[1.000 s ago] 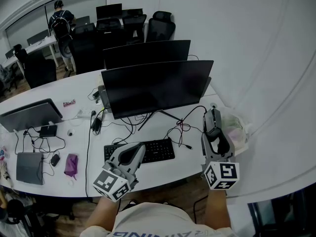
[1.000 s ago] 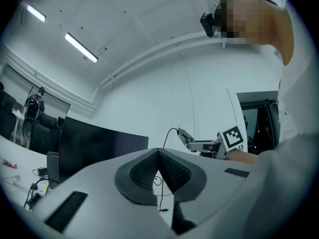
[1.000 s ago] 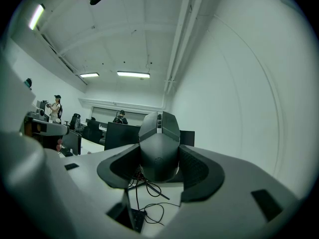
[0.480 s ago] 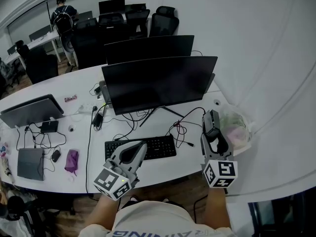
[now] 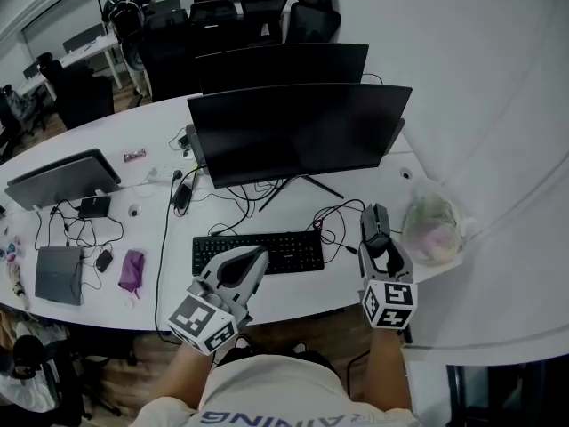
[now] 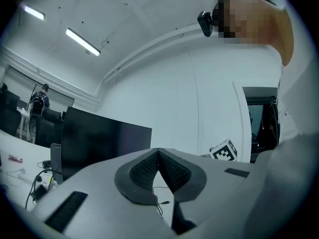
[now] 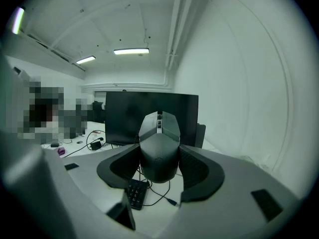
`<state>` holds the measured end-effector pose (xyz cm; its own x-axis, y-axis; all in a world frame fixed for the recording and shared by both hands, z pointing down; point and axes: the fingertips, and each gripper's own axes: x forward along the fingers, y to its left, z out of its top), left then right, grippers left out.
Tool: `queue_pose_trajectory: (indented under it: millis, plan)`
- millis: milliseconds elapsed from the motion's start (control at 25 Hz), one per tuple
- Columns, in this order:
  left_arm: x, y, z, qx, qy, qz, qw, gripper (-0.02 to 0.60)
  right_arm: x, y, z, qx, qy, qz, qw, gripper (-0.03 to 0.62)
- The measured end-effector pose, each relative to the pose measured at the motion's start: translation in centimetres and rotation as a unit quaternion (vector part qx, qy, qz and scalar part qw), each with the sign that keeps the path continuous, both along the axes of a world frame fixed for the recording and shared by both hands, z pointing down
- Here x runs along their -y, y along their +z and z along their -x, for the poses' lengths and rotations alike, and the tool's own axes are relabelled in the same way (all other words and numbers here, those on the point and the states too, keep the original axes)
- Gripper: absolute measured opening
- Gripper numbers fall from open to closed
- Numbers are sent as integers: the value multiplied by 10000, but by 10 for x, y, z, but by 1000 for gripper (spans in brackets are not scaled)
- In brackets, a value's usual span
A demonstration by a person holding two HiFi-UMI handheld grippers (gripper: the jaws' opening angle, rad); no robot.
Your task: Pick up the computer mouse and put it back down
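A dark computer mouse (image 7: 159,142) sits between the jaws of my right gripper (image 7: 159,158), which is shut on its sides, with its scroll wheel pointing away. In the head view the right gripper (image 5: 377,225) holds the mouse (image 5: 378,231) over the white desk (image 5: 293,294), right of the black keyboard (image 5: 258,252). My left gripper (image 5: 256,258) hovers at the keyboard's near edge. In the left gripper view the left gripper (image 6: 158,156) is shut, its pads meeting with nothing between them.
Two dark monitors (image 5: 298,132) stand behind the keyboard, with loose cables (image 5: 331,222) at their foot. A clear plastic bag (image 5: 433,229) lies right of the right gripper. A laptop (image 5: 62,181), a purple pouch (image 5: 132,270) and small gadgets lie at the left. A person stands far back.
The head view has shifted, so the desk sits a little higher in the frame. Both grippers keep their places, and the right one stays shut on the mouse.
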<state>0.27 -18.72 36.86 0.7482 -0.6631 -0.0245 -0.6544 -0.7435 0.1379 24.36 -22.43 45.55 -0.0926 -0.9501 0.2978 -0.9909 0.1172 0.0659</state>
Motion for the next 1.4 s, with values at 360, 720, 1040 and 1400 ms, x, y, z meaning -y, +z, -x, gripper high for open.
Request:
queue_pose_trajectory:
  millis: [360, 720, 1040, 1400]
  plan:
    - [4, 3, 2, -2, -129, 45, 9999, 8, 12, 102, -11, -76, -1, 1064, 9943, 259]
    - [7, 6, 4, 34, -210, 74, 9997, 8, 0, 197, -22, -27, 88, 2096, 9777, 259]
    - [7, 6, 4, 71, -217, 87, 9997, 8, -12, 253, -23, -88, 107, 2655, 9640, 259]
    - [8, 8, 5, 110, -235, 129, 9996, 8, -31, 293, -20, -67, 63, 3131, 9497, 259]
